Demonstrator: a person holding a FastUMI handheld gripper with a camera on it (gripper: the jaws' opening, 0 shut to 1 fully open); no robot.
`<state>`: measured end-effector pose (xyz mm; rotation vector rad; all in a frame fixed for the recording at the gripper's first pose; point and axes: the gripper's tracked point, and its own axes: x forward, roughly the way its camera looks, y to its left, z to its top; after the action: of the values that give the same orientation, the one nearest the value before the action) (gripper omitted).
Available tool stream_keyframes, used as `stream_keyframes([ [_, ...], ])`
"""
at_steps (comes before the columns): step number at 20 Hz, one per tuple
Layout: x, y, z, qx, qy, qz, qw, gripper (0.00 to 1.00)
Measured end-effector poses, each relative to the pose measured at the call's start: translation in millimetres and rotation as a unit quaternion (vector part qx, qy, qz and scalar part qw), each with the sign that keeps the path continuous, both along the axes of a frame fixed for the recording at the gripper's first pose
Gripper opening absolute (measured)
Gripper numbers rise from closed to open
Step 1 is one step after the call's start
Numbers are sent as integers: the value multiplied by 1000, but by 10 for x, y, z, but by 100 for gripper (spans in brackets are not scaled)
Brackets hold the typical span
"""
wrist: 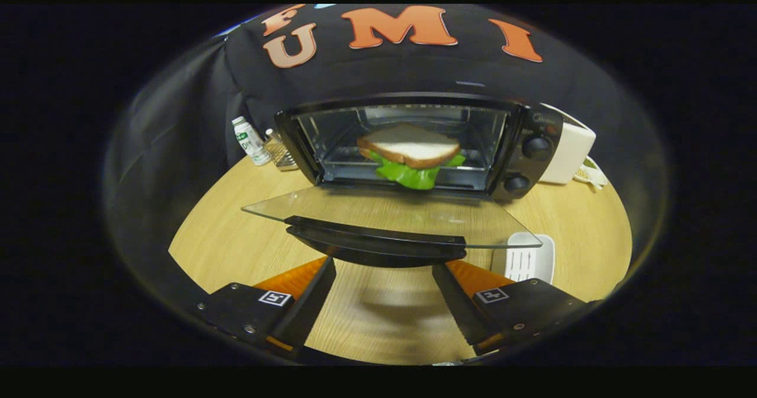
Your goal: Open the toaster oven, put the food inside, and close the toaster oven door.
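A black toaster oven [520, 149] stands on the wooden table [225, 232] with its glass door [390, 214] folded down flat toward me. A sandwich [409, 149] of white bread and green lettuce lies inside on the rack. The door's black handle [378, 244] runs along its front edge, just ahead of my fingertips. My gripper [384, 268] is open, its orange-and-black fingers [307, 282] spread below the handle with nothing between them.
A small white bottle [249, 141] and a wire rack [281, 152] stand left of the oven. A white appliance [571, 149] sits at its right. A white tray [526, 262] lies on the table under the door's right corner.
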<state>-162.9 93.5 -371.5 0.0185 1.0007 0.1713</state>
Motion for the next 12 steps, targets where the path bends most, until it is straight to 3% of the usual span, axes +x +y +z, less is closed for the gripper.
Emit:
stream_keyframes([
  [7, 796, -86, 368, -3, -69, -25, 997, 96],
  [12, 1131, -238, 726, -15, -122, -41, 992, 96],
])
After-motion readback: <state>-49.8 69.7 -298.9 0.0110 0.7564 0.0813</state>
